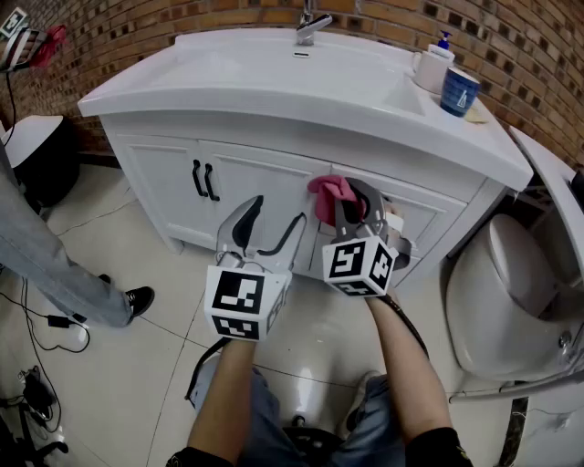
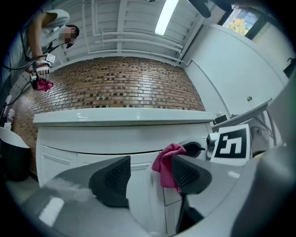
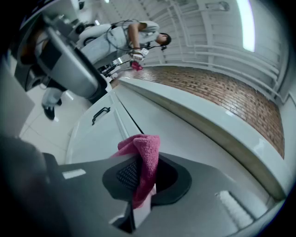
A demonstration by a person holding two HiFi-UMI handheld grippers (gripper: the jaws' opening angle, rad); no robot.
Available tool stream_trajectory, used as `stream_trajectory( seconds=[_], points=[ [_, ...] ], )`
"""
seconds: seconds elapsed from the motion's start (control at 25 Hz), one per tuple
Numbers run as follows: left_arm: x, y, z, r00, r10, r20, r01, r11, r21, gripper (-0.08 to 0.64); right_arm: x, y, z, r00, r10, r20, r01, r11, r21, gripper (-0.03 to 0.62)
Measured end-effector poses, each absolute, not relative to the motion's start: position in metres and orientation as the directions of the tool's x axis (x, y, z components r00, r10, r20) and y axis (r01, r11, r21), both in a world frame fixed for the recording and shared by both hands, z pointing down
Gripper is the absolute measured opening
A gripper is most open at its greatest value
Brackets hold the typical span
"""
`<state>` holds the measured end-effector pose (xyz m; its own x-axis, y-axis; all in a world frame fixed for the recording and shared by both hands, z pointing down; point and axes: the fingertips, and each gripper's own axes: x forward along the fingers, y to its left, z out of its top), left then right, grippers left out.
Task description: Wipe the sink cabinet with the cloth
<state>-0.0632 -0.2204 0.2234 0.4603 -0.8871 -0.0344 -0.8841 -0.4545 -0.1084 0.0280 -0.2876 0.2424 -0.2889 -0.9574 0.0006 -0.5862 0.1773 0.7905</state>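
Observation:
The white sink cabinet (image 1: 265, 173) stands in front of me under a white countertop basin (image 1: 274, 77). My right gripper (image 1: 352, 206) is shut on a pink cloth (image 1: 330, 195), which bunches above the jaws close against the cabinet's front panel. In the right gripper view the cloth (image 3: 144, 159) hangs pinched between the pads, with the cabinet front (image 3: 152, 129) right behind it. My left gripper (image 1: 276, 215) hangs open and empty just left of it, in front of the cabinet doors. The left gripper view shows its jaws (image 2: 150, 175) apart and the cloth (image 2: 167, 161) beyond the right pad.
Two black door handles (image 1: 205, 180) sit on the left doors. A faucet (image 1: 310, 25), soap dispenser (image 1: 434, 62) and blue cup (image 1: 459, 89) stand on the counter. A toilet (image 1: 511, 292) is at right, a black bin (image 1: 41, 155) and a person's leg (image 1: 46, 264) at left.

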Motion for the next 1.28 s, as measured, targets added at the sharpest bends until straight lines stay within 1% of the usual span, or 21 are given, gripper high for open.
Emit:
stream_trajectory(
  seconds=[0.16, 0.24, 0.28, 0.44, 0.52, 0.64, 0.76, 0.92, 1.04, 1.16, 1.28],
  points=[
    [-0.065, -0.230, 0.225, 0.473, -0.878, -0.078, -0.881, -0.473, -0.023, 0.281, 0.023, -0.314, 0.231, -0.278, -0.960, -0.019, -0.492, 0.125, 0.862, 0.032],
    [-0.064, -0.231, 0.230, 0.473, -0.877, -0.081, -0.881, -0.473, -0.013, 0.281, 0.021, -0.316, 0.231, -0.270, -0.963, -0.021, -0.440, 0.104, 0.892, 0.032],
    [-0.061, -0.230, 0.234, 0.479, -0.875, -0.073, -0.878, -0.479, -0.022, 0.281, 0.023, -0.315, 0.234, -0.265, -0.964, -0.016, -0.436, 0.105, 0.894, 0.032],
    [-0.047, -0.227, 0.245, 0.526, -0.850, -0.038, -0.850, -0.522, -0.073, 0.281, 0.057, -0.308, 0.239, -0.216, -0.976, -0.006, -0.533, 0.113, 0.839, 0.032],
    [-0.047, -0.226, 0.250, 0.539, -0.842, -0.022, -0.840, -0.535, -0.086, 0.281, 0.083, -0.303, 0.239, -0.178, -0.984, 0.000, -0.604, 0.110, 0.789, 0.032],
    [-0.047, -0.223, 0.254, 0.555, -0.832, -0.007, -0.830, -0.553, -0.070, 0.281, 0.129, -0.292, 0.238, -0.115, -0.993, 0.022, -0.714, 0.098, 0.693, 0.032],
    [-0.043, -0.220, 0.256, 0.574, -0.819, -0.006, -0.818, -0.573, -0.046, 0.281, 0.177, -0.280, 0.237, -0.044, -0.999, 0.025, -0.792, 0.050, 0.608, 0.032],
    [-0.033, -0.219, 0.258, 0.588, -0.809, -0.005, -0.808, -0.587, -0.051, 0.281, 0.243, -0.264, 0.236, 0.071, -0.997, 0.029, -0.853, -0.046, 0.519, 0.032],
    [-0.027, -0.218, 0.256, 0.597, -0.802, -0.015, -0.802, -0.597, -0.034, 0.281, 0.284, -0.253, 0.237, 0.157, -0.987, 0.035, -0.867, -0.120, 0.484, 0.032],
    [-0.024, -0.219, 0.254, 0.602, -0.798, -0.022, -0.799, -0.601, -0.026, 0.281, 0.309, -0.248, 0.242, 0.235, -0.971, 0.046, -0.888, -0.195, 0.417, 0.032],
    [-0.021, -0.220, 0.255, 0.600, -0.800, -0.021, -0.800, -0.599, -0.027, 0.281, 0.316, -0.246, 0.244, 0.265, -0.963, 0.040, -0.921, -0.240, 0.306, 0.032]
  ],
)
